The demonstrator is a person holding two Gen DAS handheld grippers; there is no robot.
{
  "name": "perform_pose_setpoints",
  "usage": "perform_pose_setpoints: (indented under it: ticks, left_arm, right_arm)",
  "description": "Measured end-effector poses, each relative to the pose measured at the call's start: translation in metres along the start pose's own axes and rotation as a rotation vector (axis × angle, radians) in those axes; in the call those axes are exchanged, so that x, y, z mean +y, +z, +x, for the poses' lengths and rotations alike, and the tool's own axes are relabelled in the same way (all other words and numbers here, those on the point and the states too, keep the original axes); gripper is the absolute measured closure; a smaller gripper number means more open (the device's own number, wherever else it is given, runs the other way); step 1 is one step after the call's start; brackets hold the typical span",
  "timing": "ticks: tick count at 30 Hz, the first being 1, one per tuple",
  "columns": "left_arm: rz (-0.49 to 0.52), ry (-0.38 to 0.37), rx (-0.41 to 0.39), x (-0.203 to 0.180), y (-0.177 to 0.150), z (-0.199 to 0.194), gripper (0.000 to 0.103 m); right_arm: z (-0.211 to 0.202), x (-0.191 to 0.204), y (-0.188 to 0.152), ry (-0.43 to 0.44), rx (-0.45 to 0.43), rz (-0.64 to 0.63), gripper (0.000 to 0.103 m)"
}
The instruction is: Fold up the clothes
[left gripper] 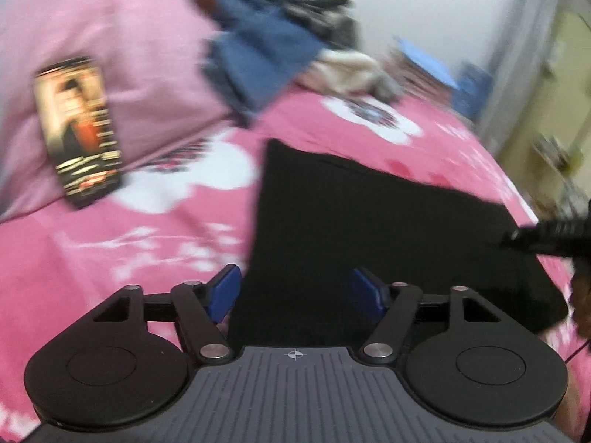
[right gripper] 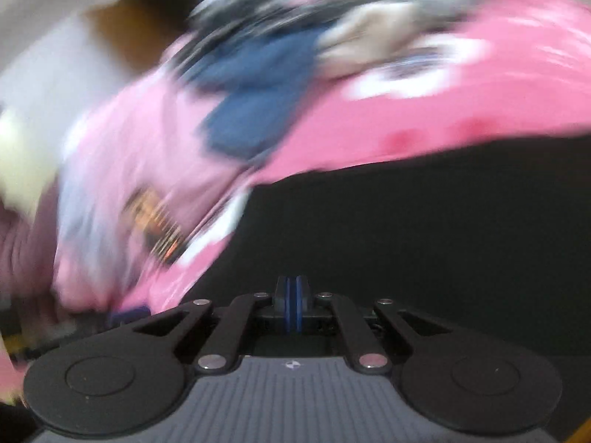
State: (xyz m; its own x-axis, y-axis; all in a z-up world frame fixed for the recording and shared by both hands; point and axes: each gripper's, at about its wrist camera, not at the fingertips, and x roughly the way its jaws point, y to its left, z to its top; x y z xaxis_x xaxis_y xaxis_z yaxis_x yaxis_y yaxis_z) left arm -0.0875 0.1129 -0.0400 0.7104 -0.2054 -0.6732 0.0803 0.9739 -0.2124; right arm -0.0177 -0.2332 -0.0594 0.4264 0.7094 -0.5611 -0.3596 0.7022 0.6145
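On the pink bed (left gripper: pixel 110 243), black garment (left gripper: pixel 369 229) lies flat, long axis toward 1 o'clock. Left tongs (left gripper: pixel 295 291) spread over its near edge; right tongs (right gripper: pixel 292 304) pressed together, pinching nothing visible.

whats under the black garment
The black garment lies flat on the pink bedsheet, which shows all around it. Whatever is directly beneath it is covered.

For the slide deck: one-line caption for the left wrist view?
Open left gripper over a flat black garment on a pink floral bedspread, unfolded clothes pile behind.
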Motion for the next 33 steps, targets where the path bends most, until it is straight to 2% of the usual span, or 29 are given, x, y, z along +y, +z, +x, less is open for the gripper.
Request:
perform_pose_setpoints:
  ticks: [1, 4, 7, 9, 12, 15, 19, 26, 27, 33]
  left_arm:
    - [0.029, -0.016, 0.022, -0.011, -0.001, 0.008, 0.035]
    - [0.095, -0.03, 0.099, -0.038, -0.007, 0.035, 0.035]
    - [0.13, 0.011, 0.164, -0.054, -0.012, 0.057, 0.035]
    - [0.153, 0.043, 0.172, -0.061, -0.016, 0.06, 0.034]
    - [0.177, 0.067, 0.18, -0.064, -0.02, 0.06, 0.034]
    - [0.204, 0.086, 0.186, -0.068, -0.022, 0.06, 0.034]
    - [0.213, 0.103, 0.187, -0.073, -0.023, 0.061, 0.03]
    - [0.196, 0.108, 0.19, -0.071, -0.022, 0.06, 0.03]
    - [0.188, 0.105, 0.188, -0.07, -0.022, 0.06, 0.03]
    - [0.188, 0.102, 0.186, -0.07, -0.023, 0.062, 0.029]
  right_arm:
    - [-0.014, -0.013, -0.005, -0.01, -0.004, 0.043, 0.1]
    - [-0.025, -0.033, -0.03, 0.01, 0.059, 0.104, 0.1]
    - [-0.018, -0.043, -0.057, 0.029, 0.127, 0.132, 0.1]
    - [-0.016, -0.046, -0.071, -0.004, 0.187, 0.118, 0.1]
    - [-0.031, -0.053, -0.089, 0.051, 0.238, 0.118, 0.1]
    - [-0.046, -0.05, -0.089, 0.023, 0.226, 0.072, 0.1]
    - [-0.073, -0.062, -0.074, -0.071, 0.124, 0.1, 0.1]
    - [-0.121, -0.084, -0.049, -0.235, -0.058, 0.15, 0.098]
    - [-0.128, -0.087, -0.046, -0.258, -0.084, 0.157, 0.095]
    - [-0.146, -0.122, -0.074, -0.277, -0.066, 0.377, 0.075]
